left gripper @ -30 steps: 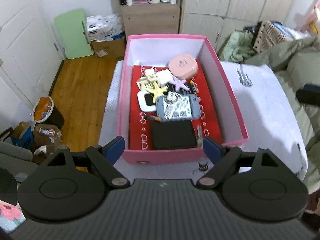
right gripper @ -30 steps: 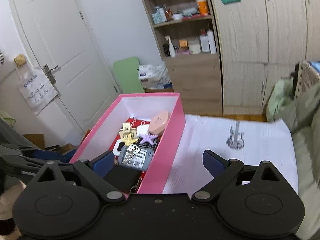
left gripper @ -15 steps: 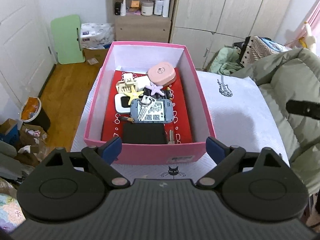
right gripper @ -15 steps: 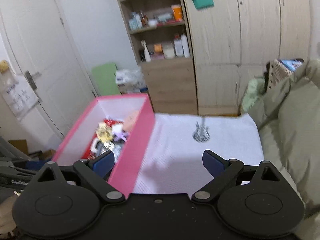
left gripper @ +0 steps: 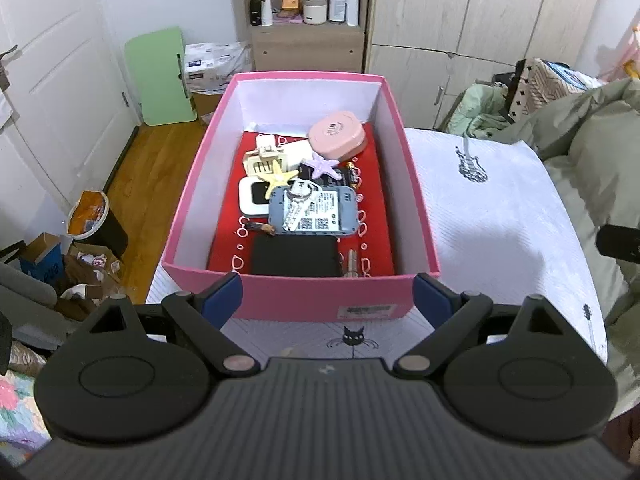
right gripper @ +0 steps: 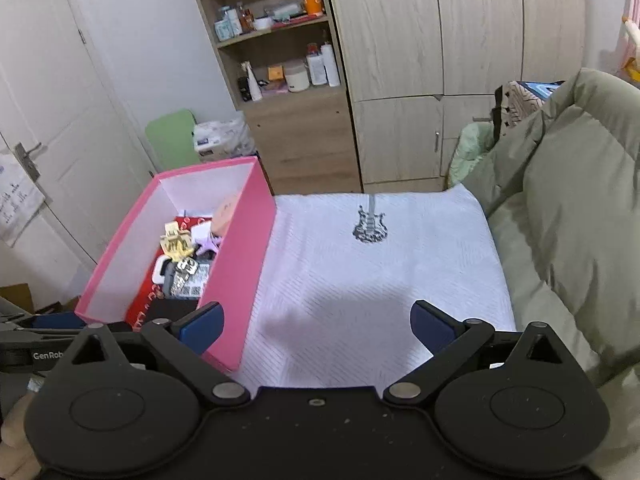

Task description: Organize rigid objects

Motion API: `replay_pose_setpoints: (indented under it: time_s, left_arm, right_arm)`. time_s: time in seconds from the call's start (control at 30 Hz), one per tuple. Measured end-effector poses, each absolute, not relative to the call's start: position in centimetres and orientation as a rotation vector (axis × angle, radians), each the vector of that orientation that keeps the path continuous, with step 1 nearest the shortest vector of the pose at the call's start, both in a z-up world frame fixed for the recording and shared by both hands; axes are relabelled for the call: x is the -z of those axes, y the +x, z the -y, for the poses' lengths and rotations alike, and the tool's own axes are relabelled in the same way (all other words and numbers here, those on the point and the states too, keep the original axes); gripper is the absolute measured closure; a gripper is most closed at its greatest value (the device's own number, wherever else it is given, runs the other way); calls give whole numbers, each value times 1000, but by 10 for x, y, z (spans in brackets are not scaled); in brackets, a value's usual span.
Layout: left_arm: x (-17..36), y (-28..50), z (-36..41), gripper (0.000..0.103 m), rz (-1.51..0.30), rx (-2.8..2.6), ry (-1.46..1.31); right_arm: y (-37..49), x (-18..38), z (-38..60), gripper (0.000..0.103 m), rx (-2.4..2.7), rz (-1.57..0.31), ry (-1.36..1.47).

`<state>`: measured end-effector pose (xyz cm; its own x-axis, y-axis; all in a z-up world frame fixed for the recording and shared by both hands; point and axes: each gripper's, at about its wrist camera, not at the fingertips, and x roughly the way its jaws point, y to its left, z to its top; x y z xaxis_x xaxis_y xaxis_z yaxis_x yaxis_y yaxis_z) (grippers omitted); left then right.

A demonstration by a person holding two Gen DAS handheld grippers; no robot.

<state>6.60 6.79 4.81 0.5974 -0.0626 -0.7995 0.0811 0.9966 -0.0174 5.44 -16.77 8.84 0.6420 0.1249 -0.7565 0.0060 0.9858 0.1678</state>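
A pink box (left gripper: pixel 320 292) with a red floor stands on a white cloth. It holds a pink round case (left gripper: pixel 337 135), a yellow star (left gripper: pixel 279 175), a purple star (left gripper: pixel 325 165), a grey device with keys on it (left gripper: pixel 313 212), a black wallet (left gripper: pixel 296 255) and other small items. My left gripper (left gripper: pixel 327 300) is open and empty, just short of the box's near wall. My right gripper (right gripper: pixel 317 324) is open and empty over the cloth, to the right of the box (right gripper: pixel 240 248).
The white cloth (right gripper: pixel 360 280) with a guitar print (right gripper: pixel 370 224) covers the surface right of the box. A green-grey duvet (right gripper: pixel 568 200) lies along the right. A shelf unit (left gripper: pixel 304 32) and wardrobe stand behind; clutter and a bin (left gripper: pixel 96 220) sit on the floor at left.
Both grippers have drawn back and up from the box, both still open. The right view has swung right, so the box now sits further left in it.
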Motion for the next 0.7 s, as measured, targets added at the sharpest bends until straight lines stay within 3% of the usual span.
replay_pose_setpoints:
  time_s: [0.7]
  left_arm:
    - [-50,56,-61,10,-938,60,30]
  right_arm:
    - [41,-88,161,2,-52,-855,94]
